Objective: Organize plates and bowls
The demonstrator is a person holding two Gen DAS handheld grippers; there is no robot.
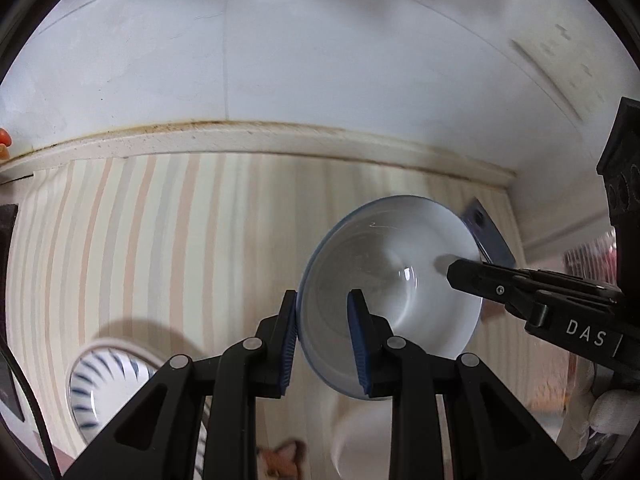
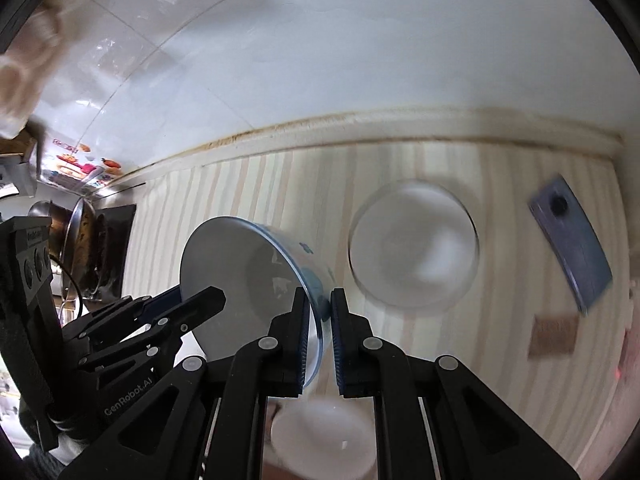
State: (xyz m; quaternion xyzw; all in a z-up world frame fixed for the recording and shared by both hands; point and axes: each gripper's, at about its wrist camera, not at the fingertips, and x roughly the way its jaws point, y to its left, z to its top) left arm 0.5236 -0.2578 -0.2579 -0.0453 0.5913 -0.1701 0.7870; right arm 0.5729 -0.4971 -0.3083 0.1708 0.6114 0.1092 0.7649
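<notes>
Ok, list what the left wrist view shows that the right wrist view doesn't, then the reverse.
Only the left wrist view: a blue-striped bowl at lower left and a fox picture at the bottom edge.

Only the right wrist view: a blurred white bowl on the counter, a brown tag, and pots at far left.

Both: the blue-rimmed bowl pinched at its rim by the left gripper and right gripper, plus the grey-blue card.

Blue-rimmed bowl (image 1: 400, 280), tilted, held aloft
</notes>
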